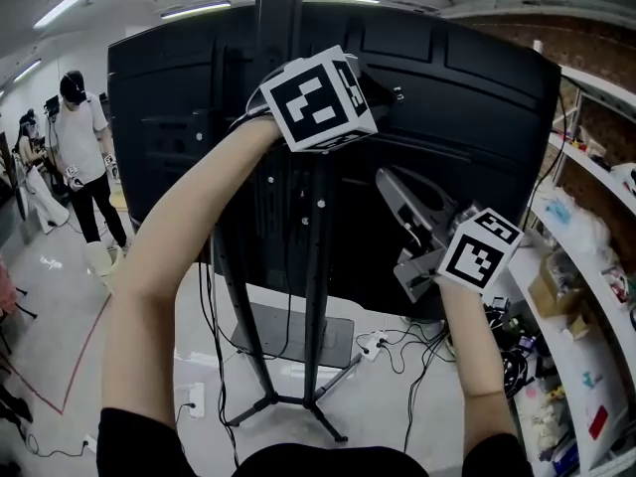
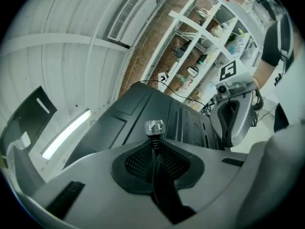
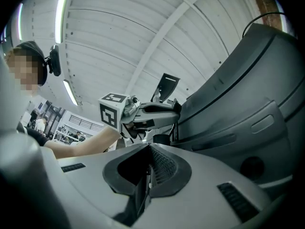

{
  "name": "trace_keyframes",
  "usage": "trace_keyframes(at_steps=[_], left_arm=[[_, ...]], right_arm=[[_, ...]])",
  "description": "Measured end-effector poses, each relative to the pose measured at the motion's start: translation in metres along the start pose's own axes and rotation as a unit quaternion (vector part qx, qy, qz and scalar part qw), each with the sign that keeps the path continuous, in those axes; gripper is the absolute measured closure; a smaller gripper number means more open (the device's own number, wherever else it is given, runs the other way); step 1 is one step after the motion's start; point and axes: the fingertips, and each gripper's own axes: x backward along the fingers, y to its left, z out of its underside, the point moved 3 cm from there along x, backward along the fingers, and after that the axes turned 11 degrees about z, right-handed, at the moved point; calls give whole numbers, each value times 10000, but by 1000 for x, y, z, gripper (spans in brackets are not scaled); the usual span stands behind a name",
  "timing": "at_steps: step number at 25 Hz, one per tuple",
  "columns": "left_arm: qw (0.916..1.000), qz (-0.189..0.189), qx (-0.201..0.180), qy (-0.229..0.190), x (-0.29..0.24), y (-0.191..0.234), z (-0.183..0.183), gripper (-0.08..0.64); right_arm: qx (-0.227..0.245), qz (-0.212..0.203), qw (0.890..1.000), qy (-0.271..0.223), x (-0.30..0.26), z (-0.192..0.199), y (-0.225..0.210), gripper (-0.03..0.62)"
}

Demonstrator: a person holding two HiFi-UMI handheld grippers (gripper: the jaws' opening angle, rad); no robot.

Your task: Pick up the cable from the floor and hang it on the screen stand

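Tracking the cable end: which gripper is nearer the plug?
Left. The left gripper is shut on the cable just behind the plug, which sticks out past its fingers; the right gripper is apart, to one side.

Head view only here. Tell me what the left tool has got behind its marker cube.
Observer: The left tool is shut on a thin black cable; the cable's grey two-pin plug sticks out just past the tips.
Operator: Report the right tool.
Observer: In the right gripper view, the right tool has its jaws together.
Operator: Say which way the plug faces.
Observer: Its pins point away from the left tool, toward the screen's black plastic back.
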Motion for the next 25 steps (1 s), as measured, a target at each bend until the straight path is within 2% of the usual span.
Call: trace_keyframes(at_steps=[5, 7, 9, 12, 14, 16, 21, 25], left_arm=[[9961, 233, -768, 371, -16, -23, -4, 509], [9906, 289, -1204, 589, -21, -30, -5, 509], [9813, 424, -1668, 861, -26, -40, -4, 509], [9613, 496, -2365, 1325, -31, -55, -4, 509], [9453, 372, -2785, 1657, -31, -60, -2, 509], [9282, 408, -3129, 1971, -38, -70, 9, 509], [8916, 456, -3777, 2455, -44, -92, 23, 509], [8617, 269, -4225, 2796, -48, -106, 34, 509]], right_arm=[[-72, 57, 10000, -5, 12, 4, -8, 569], [-108, 91, 9999, 8, 18, 7, -12, 569], [-140, 140, 9998, 18, 22, 9, -18, 569], [-193, 183, 9996, 13, 27, 11, -25, 569], [-203, 179, 9996, 1, 30, 11, -27, 569], [-215, 177, 9996, -8, 35, 12, -28, 569], [-293, 239, 9993, -60, 49, 18, -31, 569], [-291, 272, 9992, -36, 54, 23, -31, 569]])
